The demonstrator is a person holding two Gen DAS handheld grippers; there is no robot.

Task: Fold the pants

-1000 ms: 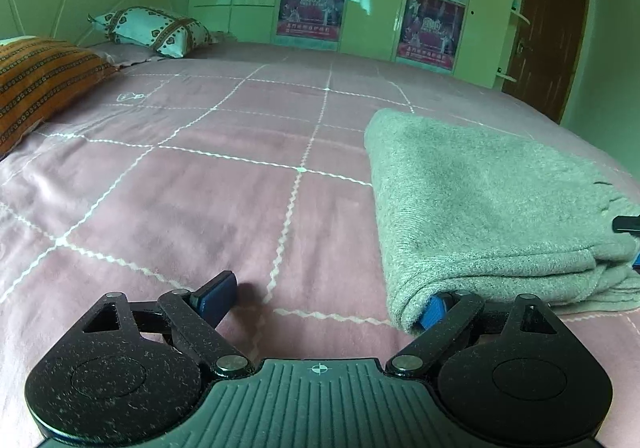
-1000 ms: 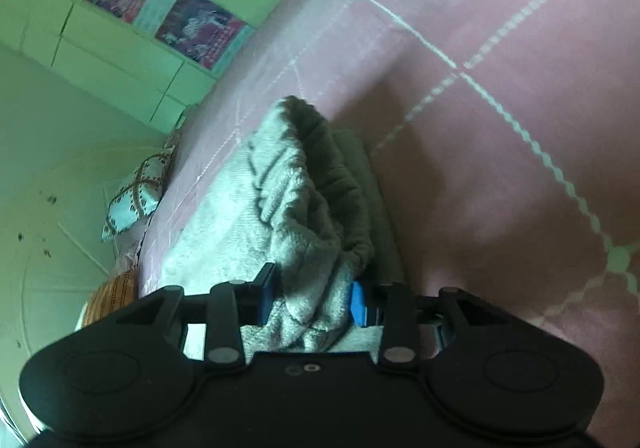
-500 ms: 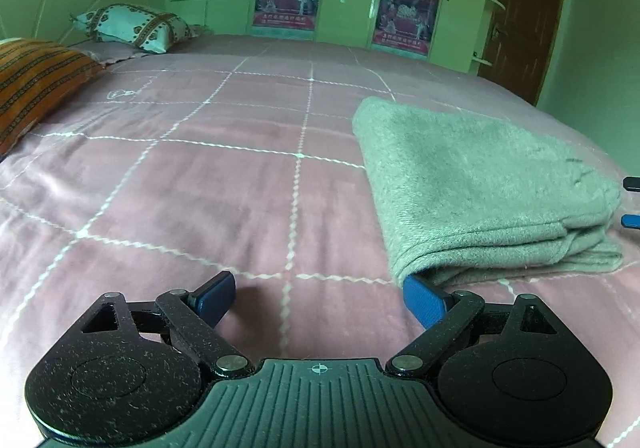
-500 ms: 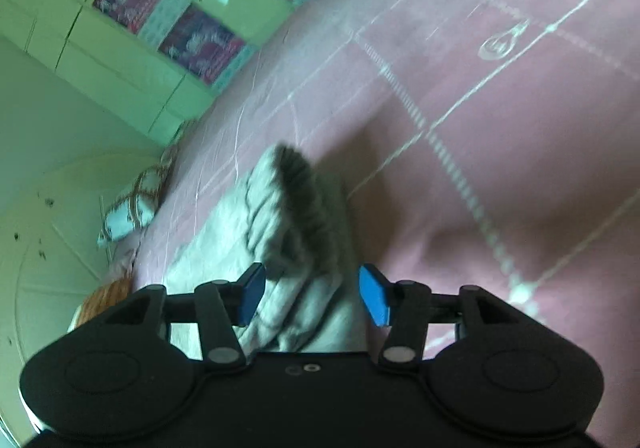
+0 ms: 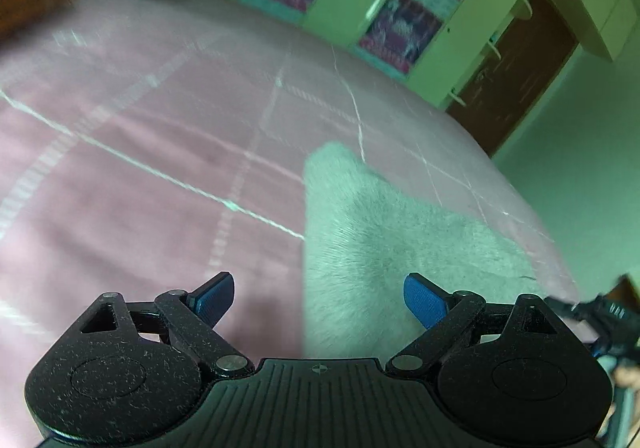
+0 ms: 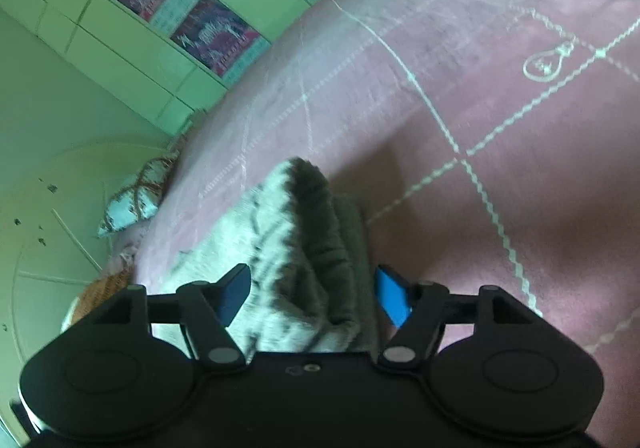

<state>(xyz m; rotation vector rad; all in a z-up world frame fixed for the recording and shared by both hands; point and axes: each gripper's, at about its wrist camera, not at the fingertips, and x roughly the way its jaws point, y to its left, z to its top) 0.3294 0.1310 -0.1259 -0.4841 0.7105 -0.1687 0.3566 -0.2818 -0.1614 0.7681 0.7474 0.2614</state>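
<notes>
The grey fleecy pants (image 5: 384,248) lie folded into a thick stack on the pink bedspread (image 5: 160,152). My left gripper (image 5: 320,298) hangs open above the stack's near left part, nothing between its blue pads. In the right wrist view the folded end of the pants (image 6: 304,248) bulges up between the blue pads of my right gripper (image 6: 312,294), whose jaws are opening; the pads stand clear of the cloth on both sides. The other gripper shows dark at the lower right edge of the left wrist view.
The pink bedspread (image 6: 500,128) with white stitched squares spreads wide to all sides. A patterned pillow (image 6: 136,196) and an orange cushion (image 5: 24,0) lie at the head end. Green wardrobe doors with posters (image 5: 404,20) and a brown door (image 5: 516,64) stand beyond the bed.
My right gripper has let go of the folded end of the pants and its pads have spread. My left gripper has pulled out from the fold, risen and rolled, now over the stack.
</notes>
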